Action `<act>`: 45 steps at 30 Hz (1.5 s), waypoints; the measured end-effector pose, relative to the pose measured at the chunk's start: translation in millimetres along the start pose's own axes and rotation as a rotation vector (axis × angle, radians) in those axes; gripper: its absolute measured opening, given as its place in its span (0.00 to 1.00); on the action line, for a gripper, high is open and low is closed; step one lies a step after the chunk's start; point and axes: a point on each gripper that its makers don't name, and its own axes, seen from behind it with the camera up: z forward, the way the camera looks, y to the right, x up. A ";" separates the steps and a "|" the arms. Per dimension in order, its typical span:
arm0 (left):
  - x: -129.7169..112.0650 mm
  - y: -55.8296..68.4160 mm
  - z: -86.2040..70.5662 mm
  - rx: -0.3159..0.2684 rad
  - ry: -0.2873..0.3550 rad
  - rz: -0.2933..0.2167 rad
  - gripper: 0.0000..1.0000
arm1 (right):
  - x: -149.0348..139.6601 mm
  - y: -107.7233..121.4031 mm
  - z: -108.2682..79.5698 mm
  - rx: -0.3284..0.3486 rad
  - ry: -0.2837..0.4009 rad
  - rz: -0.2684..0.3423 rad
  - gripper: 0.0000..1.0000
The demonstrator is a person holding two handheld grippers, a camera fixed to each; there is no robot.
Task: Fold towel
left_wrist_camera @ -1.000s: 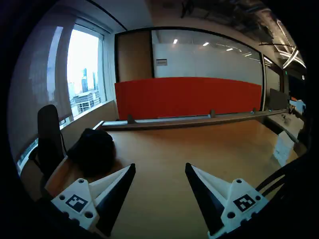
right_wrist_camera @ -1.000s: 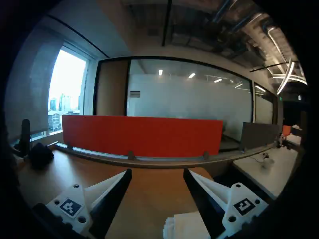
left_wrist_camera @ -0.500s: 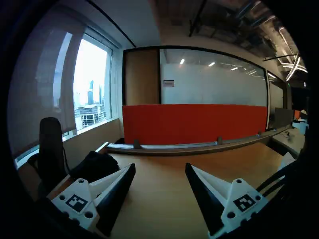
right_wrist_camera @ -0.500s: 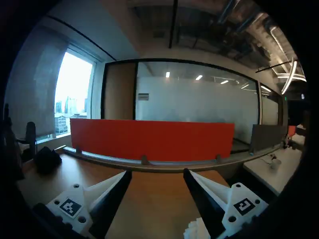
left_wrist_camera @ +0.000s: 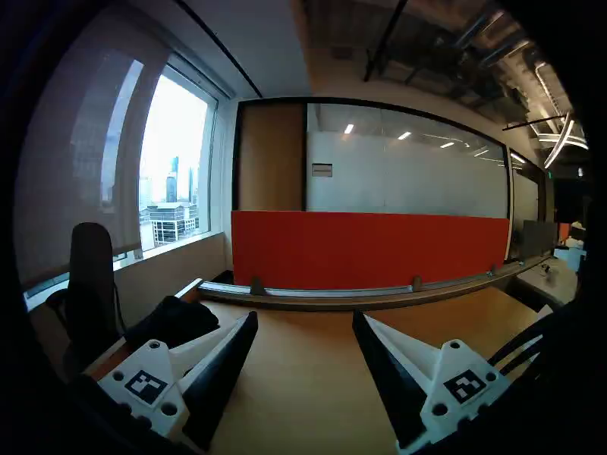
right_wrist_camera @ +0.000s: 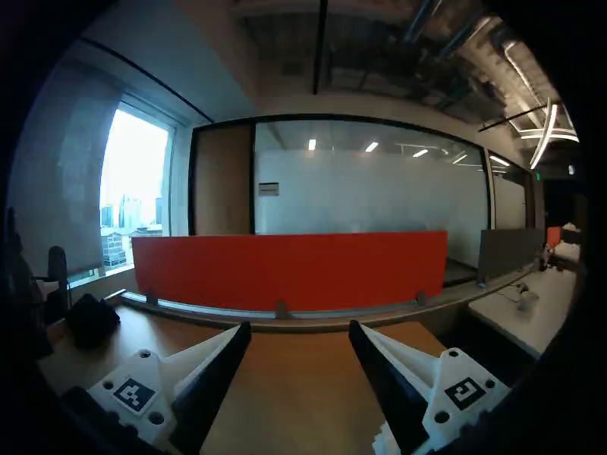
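Observation:
In the right gripper view a sliver of a white folded towel (right_wrist_camera: 382, 445) peeks out at the bottom edge, just below and inside the right finger (right_wrist_camera: 394, 379). My right gripper (right_wrist_camera: 298, 327) is open above the wooden desk (right_wrist_camera: 303, 387), with nothing between its fingers. In the left gripper view my left gripper (left_wrist_camera: 303, 318) is also open and empty, held level over the same desk (left_wrist_camera: 303, 379) and pointing at the red partition (left_wrist_camera: 372, 246).
A black bag (left_wrist_camera: 171, 322) lies on the desk at the left, beside a dark chair back (left_wrist_camera: 89, 288) and the window. The red partition (right_wrist_camera: 288, 269) closes the desk's far edge. A white desk (right_wrist_camera: 523, 322) stands to the right.
Both views have tilted upward, so less desk and more ceiling shows. The white towel has slid down to the bottom edge of the right gripper view. Both grippers stay open.

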 end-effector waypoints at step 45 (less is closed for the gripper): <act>-151.9 2.2 10.7 -0.022 0.073 0.047 0.92 | -50.3 -51.8 1.6 0.032 0.029 -0.028 1.00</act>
